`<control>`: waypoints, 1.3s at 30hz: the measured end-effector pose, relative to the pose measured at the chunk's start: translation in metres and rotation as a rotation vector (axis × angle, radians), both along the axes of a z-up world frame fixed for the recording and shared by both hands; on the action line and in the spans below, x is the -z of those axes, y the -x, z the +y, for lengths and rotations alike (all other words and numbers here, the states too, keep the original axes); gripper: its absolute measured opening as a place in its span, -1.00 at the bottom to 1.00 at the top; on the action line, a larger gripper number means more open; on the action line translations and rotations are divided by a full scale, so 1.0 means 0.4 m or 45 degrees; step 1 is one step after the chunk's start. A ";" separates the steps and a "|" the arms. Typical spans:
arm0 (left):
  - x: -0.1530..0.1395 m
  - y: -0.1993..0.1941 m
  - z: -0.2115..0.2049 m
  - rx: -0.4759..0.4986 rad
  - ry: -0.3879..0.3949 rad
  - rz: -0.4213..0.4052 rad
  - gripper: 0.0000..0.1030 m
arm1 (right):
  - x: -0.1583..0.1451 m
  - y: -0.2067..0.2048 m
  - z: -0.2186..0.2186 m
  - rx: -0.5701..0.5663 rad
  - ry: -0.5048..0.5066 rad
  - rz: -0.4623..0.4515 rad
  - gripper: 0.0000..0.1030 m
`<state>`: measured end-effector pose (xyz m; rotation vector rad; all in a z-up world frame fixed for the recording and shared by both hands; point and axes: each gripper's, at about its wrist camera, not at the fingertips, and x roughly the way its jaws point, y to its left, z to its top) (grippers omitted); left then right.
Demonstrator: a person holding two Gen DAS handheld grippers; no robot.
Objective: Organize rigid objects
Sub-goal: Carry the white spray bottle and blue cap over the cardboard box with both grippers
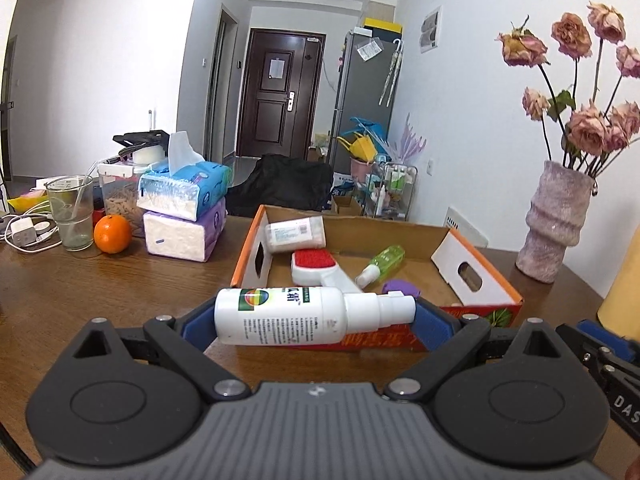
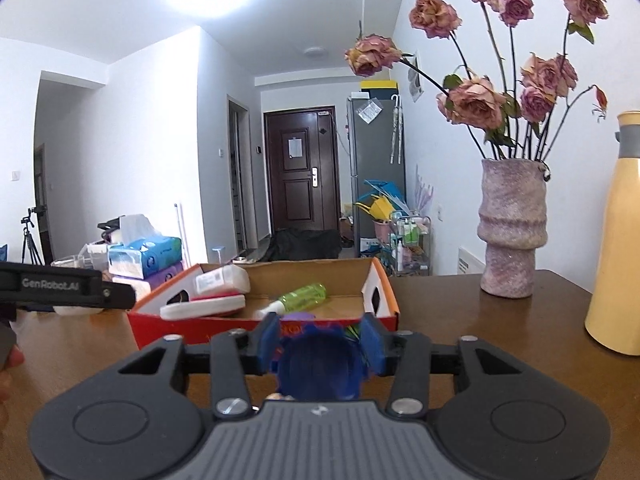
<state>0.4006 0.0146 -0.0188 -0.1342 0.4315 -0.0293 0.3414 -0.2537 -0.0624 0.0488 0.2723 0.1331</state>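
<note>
A white spray bottle (image 1: 296,314) is being pinched crosswise by the left tongs (image 1: 314,316), ready for the near cardboard box (image 1: 480,308). A blue cap-like object (image 2: 318,364) is being clamped by the right tongs (image 2: 320,338).

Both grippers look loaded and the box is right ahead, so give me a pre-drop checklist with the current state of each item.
1. Left gripper holds the white spray bottle crosswise, gripped end to end: ok.
2. Right gripper shut on the blue round object: ok; what the object is, cannot tell.
3. Cardboard box in front of both grippers, top open: ok.
4. Free floor in the box right of the green bottle and red brush: ok.
5. Held spray bottle already past the box's near wall: not ok.
6. Vase stands apart from the box: ok.
</note>
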 end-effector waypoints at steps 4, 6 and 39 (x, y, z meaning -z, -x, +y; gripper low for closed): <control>-0.010 -0.015 -0.007 -0.014 0.013 -0.010 0.92 | -0.008 -0.024 0.010 -0.017 -0.008 -0.008 -0.58; -0.010 -0.018 -0.009 -0.008 0.012 -0.010 0.92 | -0.007 -0.034 0.013 -0.031 -0.013 -0.007 -0.64; 0.042 0.240 0.064 0.014 -0.051 0.076 0.92 | 0.151 0.218 0.079 -0.110 0.067 0.502 0.01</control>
